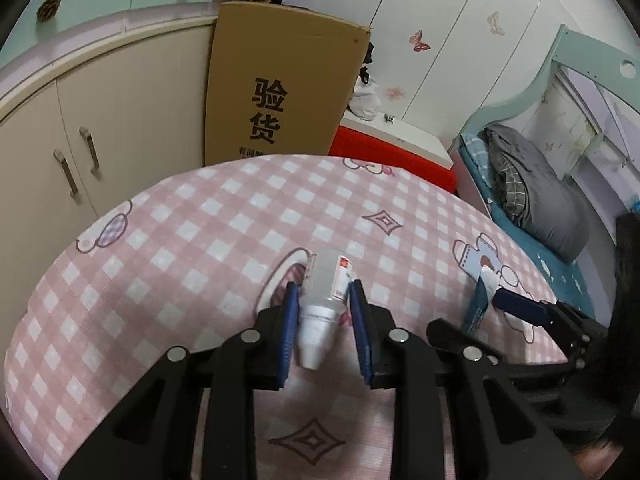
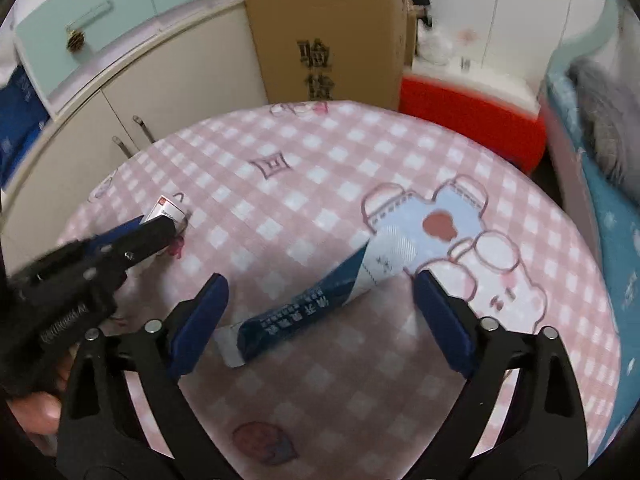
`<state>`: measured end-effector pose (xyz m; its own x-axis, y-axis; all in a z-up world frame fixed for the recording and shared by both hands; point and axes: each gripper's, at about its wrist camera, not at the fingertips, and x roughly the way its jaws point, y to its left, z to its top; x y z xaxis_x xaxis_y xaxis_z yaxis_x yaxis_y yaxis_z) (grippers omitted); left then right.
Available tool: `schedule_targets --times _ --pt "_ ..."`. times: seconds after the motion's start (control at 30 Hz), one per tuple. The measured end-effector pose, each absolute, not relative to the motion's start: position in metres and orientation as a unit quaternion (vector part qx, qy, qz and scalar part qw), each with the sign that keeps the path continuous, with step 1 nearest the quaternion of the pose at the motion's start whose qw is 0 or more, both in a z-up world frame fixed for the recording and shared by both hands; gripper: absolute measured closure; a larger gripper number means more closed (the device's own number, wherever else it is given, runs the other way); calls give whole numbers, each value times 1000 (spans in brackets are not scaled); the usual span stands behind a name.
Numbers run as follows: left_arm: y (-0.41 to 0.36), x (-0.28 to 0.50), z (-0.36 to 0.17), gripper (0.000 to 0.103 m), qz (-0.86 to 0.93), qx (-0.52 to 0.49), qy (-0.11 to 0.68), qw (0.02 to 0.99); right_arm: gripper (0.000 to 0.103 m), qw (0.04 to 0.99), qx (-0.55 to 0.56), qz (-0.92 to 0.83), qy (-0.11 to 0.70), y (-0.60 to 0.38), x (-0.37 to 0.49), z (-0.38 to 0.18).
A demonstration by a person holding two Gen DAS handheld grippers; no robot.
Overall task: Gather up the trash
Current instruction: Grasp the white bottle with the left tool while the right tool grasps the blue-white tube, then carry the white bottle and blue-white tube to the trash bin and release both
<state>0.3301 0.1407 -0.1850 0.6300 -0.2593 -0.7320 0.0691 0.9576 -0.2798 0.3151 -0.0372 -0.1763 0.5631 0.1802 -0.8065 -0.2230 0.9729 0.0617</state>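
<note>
A small white plastic bottle (image 1: 322,304) with a red-and-white label lies on the pink checked tablecloth (image 1: 180,240). My left gripper (image 1: 325,294) straddles it with blue pads close on both sides; whether they press it I cannot tell. In the right wrist view the left gripper (image 2: 160,224) sits at the left, over the bottle's label (image 2: 166,210). A blue-and-white sachet (image 2: 320,296) lies on the cloth between the wide-open fingers of my right gripper (image 2: 320,284). The sachet (image 1: 478,304) and the right gripper's blue finger (image 1: 516,304) show in the left wrist view.
A tall cardboard box (image 1: 280,80) stands behind the table, with a red-and-white box (image 1: 396,148) to its right. Beige cabinet doors (image 1: 80,140) are at the left. A bed with grey bedding (image 1: 540,196) lies at the right.
</note>
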Motion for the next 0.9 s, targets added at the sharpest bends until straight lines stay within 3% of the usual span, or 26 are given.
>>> schedule_targets --times 0.03,0.1,0.13,0.17,0.6,0.9 --pt "141 330 -185 75 -93 -111 420 896 24 887 -49 111 445 -33 311 -178" --pt "139 330 -185 73 -92 -99 421 897 51 893 -51 117 432 -37 305 -176" --pt "138 330 -185 73 -94 -97 420 897 79 894 -50 118 430 -41 304 -174" --pt "138 330 -184 78 -98 -100 420 897 88 893 -48 116 433 -47 303 -172" --pt "113 305 -166 79 -128 -103 368 915 89 897 33 150 415 -148 234 -136" --pt "46 255 -107 79 -167 -80 322 928 89 917 94 142 360 -231 182 -90"
